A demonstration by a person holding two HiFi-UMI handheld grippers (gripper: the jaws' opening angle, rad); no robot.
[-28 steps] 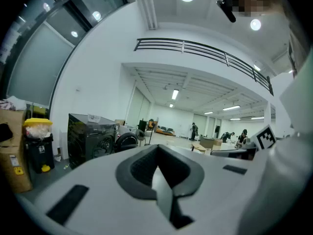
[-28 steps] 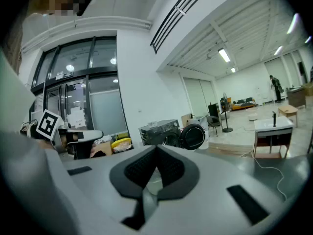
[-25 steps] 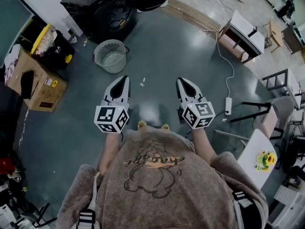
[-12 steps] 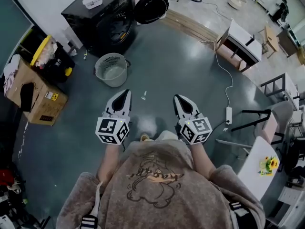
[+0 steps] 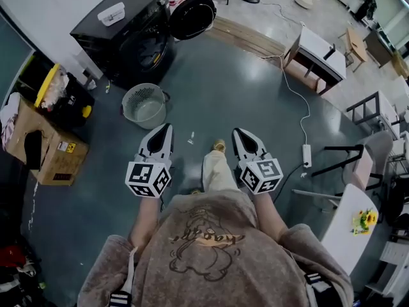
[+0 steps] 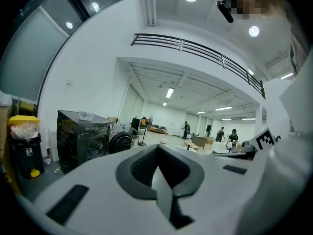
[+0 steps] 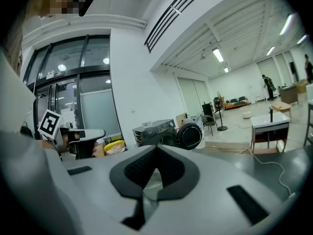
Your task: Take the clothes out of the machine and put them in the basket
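Observation:
The black washing machine (image 5: 128, 34) stands at the far left with its round door (image 5: 192, 16) swung open. What is inside its drum cannot be seen from here. A grey mesh basket (image 5: 144, 105) stands on the floor in front of it and looks empty. My left gripper (image 5: 164, 130) hovers just right of the basket, shut and holding nothing. My right gripper (image 5: 238, 133) is level with it further right, also shut and empty. The left gripper view has the machine (image 6: 80, 138) ahead beyond the left gripper (image 6: 157, 166). The right gripper view has the machine (image 7: 156, 131) ahead beyond the right gripper (image 7: 155, 169).
A cardboard box (image 5: 41, 139) and a black bin with a yellow lid (image 5: 61, 91) stand at the left. A white table (image 5: 323, 50), a cable with a power strip (image 5: 307, 153) and chairs are at the right. The person's leg (image 5: 217, 165) steps between the grippers.
The person has walked towards the machine, so it and the basket show more fully. A leg has swung forward between the grippers. Both grippers stay shut.

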